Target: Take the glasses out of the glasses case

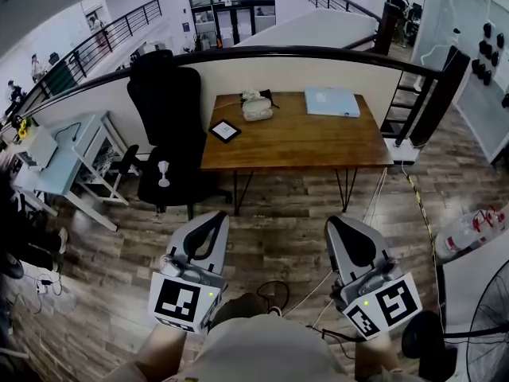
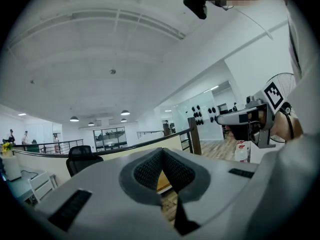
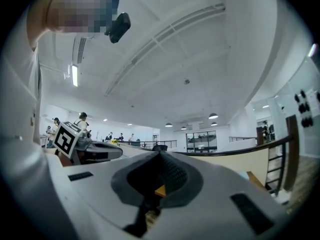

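A pale glasses case [image 1: 256, 107] lies near the far edge of the wooden table [image 1: 302, 146], well ahead of me; whether glasses are in it I cannot tell at this distance. Both grippers are held close to my body, far short of the table. My left gripper [image 1: 218, 216] points level, its jaws shut tip to tip with nothing between them. My right gripper [image 1: 337, 223] stands likewise shut and empty. In the left gripper view the left gripper [image 2: 161, 151] shows its pads [image 2: 146, 170] meeting; in the right gripper view the right gripper [image 3: 160, 154] looks the same.
On the table also lie a small black square tablet [image 1: 225, 130] and a light blue folder [image 1: 332, 102]. A black office chair [image 1: 169, 134] stands left of the table, a white desk [image 1: 67, 161] further left. Cables [image 1: 274, 293] trail on the wooden floor, and a fan [image 1: 487, 325] stands at the right.
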Demonstrator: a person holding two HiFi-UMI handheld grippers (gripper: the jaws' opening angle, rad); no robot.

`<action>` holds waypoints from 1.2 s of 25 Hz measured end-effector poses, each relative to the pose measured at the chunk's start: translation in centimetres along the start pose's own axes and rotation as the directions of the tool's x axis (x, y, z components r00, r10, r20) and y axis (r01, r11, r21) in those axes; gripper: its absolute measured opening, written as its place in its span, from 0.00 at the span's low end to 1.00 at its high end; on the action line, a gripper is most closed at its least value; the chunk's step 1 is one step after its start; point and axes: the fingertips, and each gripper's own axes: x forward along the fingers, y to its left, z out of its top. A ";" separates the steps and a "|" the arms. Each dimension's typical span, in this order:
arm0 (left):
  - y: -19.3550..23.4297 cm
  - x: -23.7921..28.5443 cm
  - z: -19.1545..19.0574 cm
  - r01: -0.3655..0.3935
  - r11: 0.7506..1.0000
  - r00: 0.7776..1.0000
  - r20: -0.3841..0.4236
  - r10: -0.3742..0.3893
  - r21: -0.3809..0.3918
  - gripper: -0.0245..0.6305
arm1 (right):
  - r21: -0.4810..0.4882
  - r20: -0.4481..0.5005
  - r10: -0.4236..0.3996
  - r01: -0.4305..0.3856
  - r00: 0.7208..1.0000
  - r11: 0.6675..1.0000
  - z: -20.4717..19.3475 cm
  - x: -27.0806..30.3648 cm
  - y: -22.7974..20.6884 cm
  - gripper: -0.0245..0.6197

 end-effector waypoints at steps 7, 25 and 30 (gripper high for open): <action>0.4 0.6 0.0 -0.012 1.000 1.000 -0.004 0.012 0.001 0.04 | -0.002 -0.007 -0.076 0.076 0.997 0.997 -0.3 0.2 -1.8 0.50; 7.0 10.6 -1.9 -0.009 0.999 1.000 -0.004 0.009 -0.041 0.04 | -0.018 -0.098 -0.050 0.049 0.994 0.999 -2.7 10.8 -6.8 0.51; 10.3 15.9 -3.3 0.005 0.998 0.999 -0.038 -0.008 -0.061 0.04 | -0.020 -0.132 -0.037 0.035 0.991 0.999 -3.4 16.4 -9.3 0.51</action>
